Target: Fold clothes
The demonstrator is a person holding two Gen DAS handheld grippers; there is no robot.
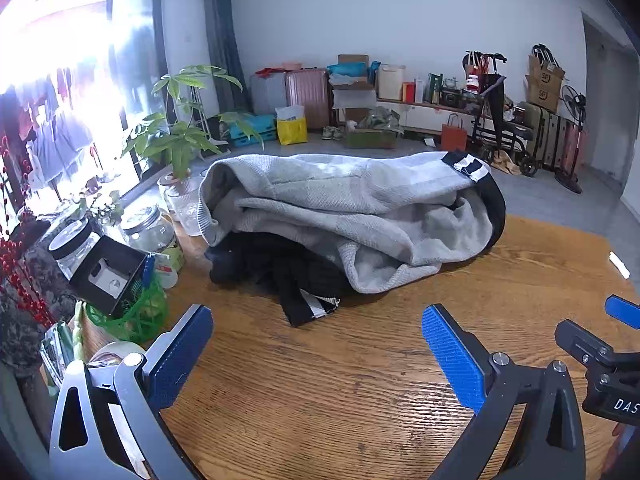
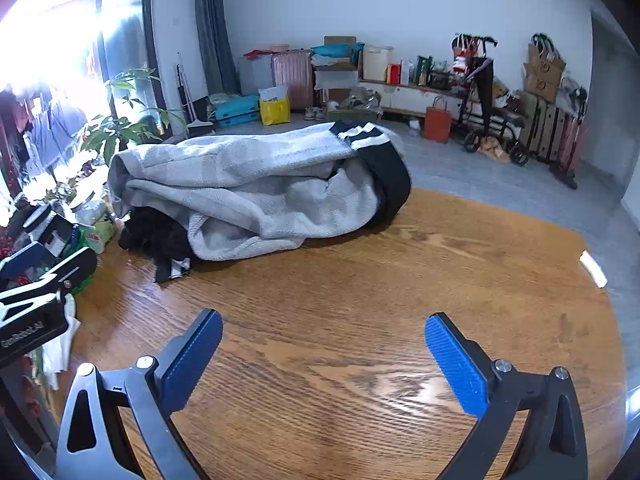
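A crumpled grey sweatshirt (image 1: 352,208) with black trim and white stripes lies heaped on the far part of the wooden table (image 1: 320,380). A black garment (image 1: 288,276) sticks out from under its left side. The same grey sweatshirt (image 2: 248,188) and black garment (image 2: 156,240) show in the right wrist view. My left gripper (image 1: 316,332) hovers open over bare wood, short of the pile. My right gripper (image 2: 324,340) is also open, over the table nearer its front, with nothing between its fingers. The right gripper's tip (image 1: 616,312) shows at the left view's right edge.
Glass jars (image 1: 148,228), a black box (image 1: 108,276), a green net bag (image 1: 136,316) and a potted plant (image 1: 180,136) crowd the table's left edge. A small white object (image 2: 594,268) lies at the right edge. Suitcases and bags line the far wall.
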